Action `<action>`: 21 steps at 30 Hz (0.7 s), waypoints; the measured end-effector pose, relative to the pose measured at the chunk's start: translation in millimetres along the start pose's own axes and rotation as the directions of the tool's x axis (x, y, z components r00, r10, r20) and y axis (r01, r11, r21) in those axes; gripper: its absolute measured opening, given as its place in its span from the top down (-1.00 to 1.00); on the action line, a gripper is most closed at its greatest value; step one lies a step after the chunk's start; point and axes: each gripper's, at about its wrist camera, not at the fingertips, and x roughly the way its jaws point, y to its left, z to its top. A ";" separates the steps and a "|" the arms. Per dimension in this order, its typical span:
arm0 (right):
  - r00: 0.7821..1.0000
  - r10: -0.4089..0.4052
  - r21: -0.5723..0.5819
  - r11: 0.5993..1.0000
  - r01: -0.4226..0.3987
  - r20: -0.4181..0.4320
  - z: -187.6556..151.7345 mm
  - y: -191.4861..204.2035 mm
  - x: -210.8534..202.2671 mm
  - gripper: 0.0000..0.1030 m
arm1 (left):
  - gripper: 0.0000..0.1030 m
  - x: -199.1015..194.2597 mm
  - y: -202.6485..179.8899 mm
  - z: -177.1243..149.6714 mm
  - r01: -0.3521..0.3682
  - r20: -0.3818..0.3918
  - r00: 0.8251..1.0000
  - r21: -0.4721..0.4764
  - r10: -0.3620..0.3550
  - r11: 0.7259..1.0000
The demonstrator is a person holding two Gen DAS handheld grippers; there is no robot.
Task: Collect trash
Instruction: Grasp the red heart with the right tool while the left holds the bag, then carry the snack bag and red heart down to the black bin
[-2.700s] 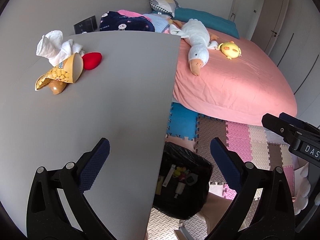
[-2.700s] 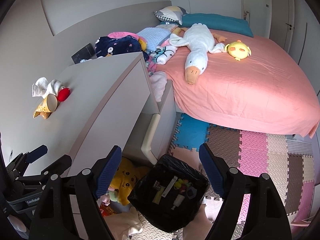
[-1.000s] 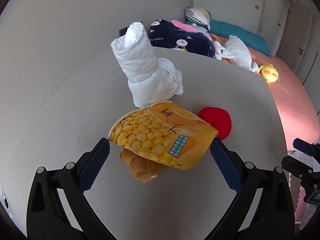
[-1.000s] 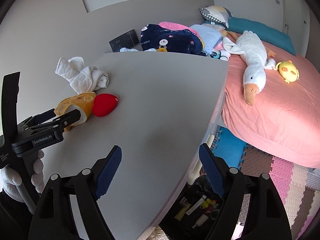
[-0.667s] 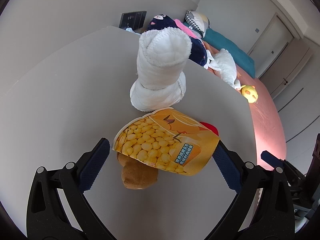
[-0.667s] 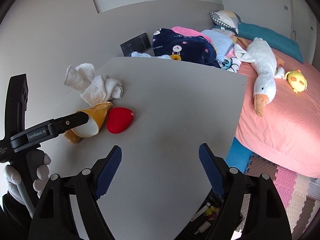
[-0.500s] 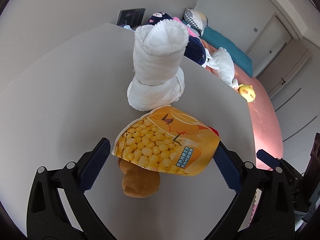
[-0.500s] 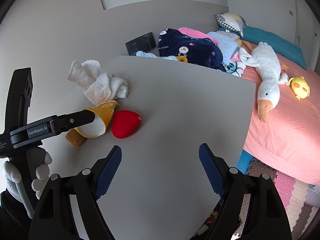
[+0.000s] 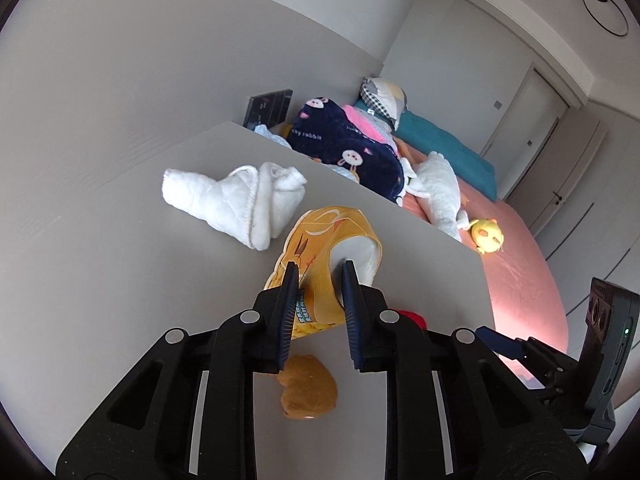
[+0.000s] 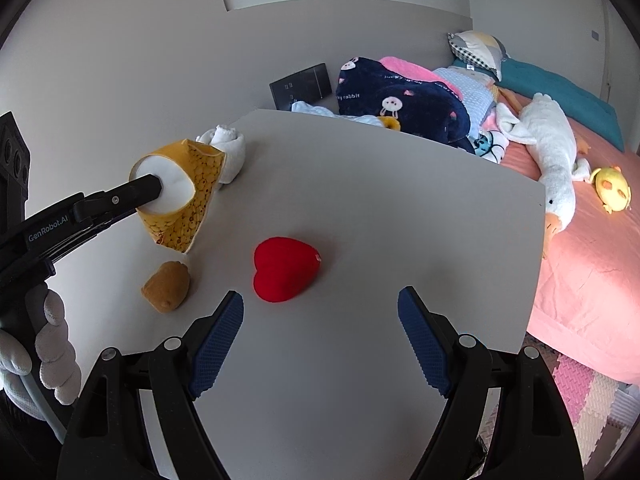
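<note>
My left gripper [image 9: 318, 280] is shut on a yellow snack bag [image 9: 320, 248] printed with corn kernels and holds it lifted above the grey table [image 9: 120, 280]. The bag [image 10: 178, 196] also shows in the right wrist view at the left, its white open mouth facing the camera with one left finger [image 10: 136, 194] inside it. My right gripper [image 10: 320, 316] is open and empty, low over the table in front of a red heart cushion [image 10: 285, 268].
A brown plush lump [image 10: 166, 286] lies under the bag. A rolled white towel [image 9: 236, 204] lies behind it. The table's right edge [image 10: 540, 240] drops toward a pink bed [image 10: 592, 260] with a white goose plush [image 10: 552, 148] and foam floor mats [image 10: 588, 392].
My left gripper has closed on the snack bag and lifted it off the table, uncovering the brown plush. My right gripper has moved closer to the red heart.
</note>
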 end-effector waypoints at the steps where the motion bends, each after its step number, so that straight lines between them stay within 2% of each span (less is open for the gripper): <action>1: 1.000 0.001 0.000 1.000 -0.001 0.002 3.1 2.3 2.8 -0.55 | 0.58 -1.4 0.7 1.3 -0.041 0.015 0.999 0.007 0.041 0.999; 3: 1.000 0.004 0.001 1.000 -0.004 0.003 7.7 6.9 8.0 -0.55 | 0.58 -6.7 2.3 3.1 -0.107 0.034 0.994 0.029 0.106 0.994; 11: 0.999 -0.024 -0.030 0.999 0.023 -0.037 19.4 25.5 37.8 -0.55 | 0.58 -18.9 11.7 5.1 -0.099 0.048 0.994 0.016 0.098 0.995; 13: 0.997 -0.042 -0.045 0.998 0.039 -0.062 18.8 27.3 45.2 -0.39 | 0.58 -21.9 10.8 4.1 -0.095 0.051 0.994 0.020 0.094 0.995; 15: 0.995 -0.049 -0.050 0.998 0.045 -0.088 15.9 26.3 50.2 0.08 | 0.58 -24.3 9.8 3.4 -0.095 0.052 0.994 0.024 0.094 0.995; 21: 0.996 -0.060 -0.053 0.997 0.056 -0.069 10.4 25.5 33.9 0.09 | 0.58 -32.3 7.1 1.5 -0.087 0.048 0.995 0.016 0.086 0.996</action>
